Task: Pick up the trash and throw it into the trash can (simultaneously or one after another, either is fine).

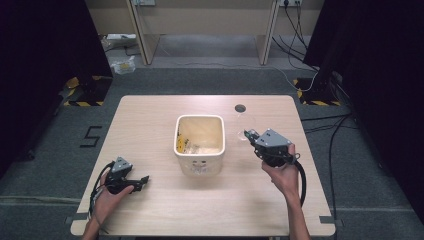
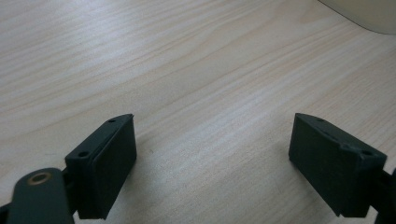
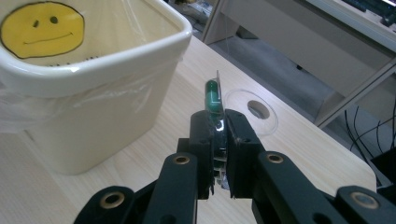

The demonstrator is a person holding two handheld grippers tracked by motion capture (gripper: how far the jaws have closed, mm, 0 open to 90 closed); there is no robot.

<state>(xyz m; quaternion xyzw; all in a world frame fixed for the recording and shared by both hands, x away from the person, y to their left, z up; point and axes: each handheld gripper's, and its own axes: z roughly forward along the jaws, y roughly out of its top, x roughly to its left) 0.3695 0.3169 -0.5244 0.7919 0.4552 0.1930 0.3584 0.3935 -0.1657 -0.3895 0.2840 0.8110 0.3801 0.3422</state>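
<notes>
Precariously, your right hand-held gripper (image 3: 219, 154) had its jaws pressed together on a thin green-and-clear item (image 3: 213, 95), possibly a small blister pack, gripped by its lower edge so that most of it stood up above the pads. That narrow hold was the likely weak point: a quick swing toward the cream bin (image 1: 199, 144) could, by my reading, have let the item pivot or slip out and land on the table (image 1: 150, 120) short of the rim. The clear liner (image 3: 70, 100) draped over the bin's wall might also have snagged it on the way in. You held that gripper raised just right of the bin, your right hand (image 1: 284, 175) beneath it, jaws pointing toward the far edge, where a cable hole (image 1: 240, 107) lay. Your left hand-held gripper (image 2: 212, 163) sat low over bare wood at the near left, jaws spread wide and holding nothing, well apart from the bin.
</notes>
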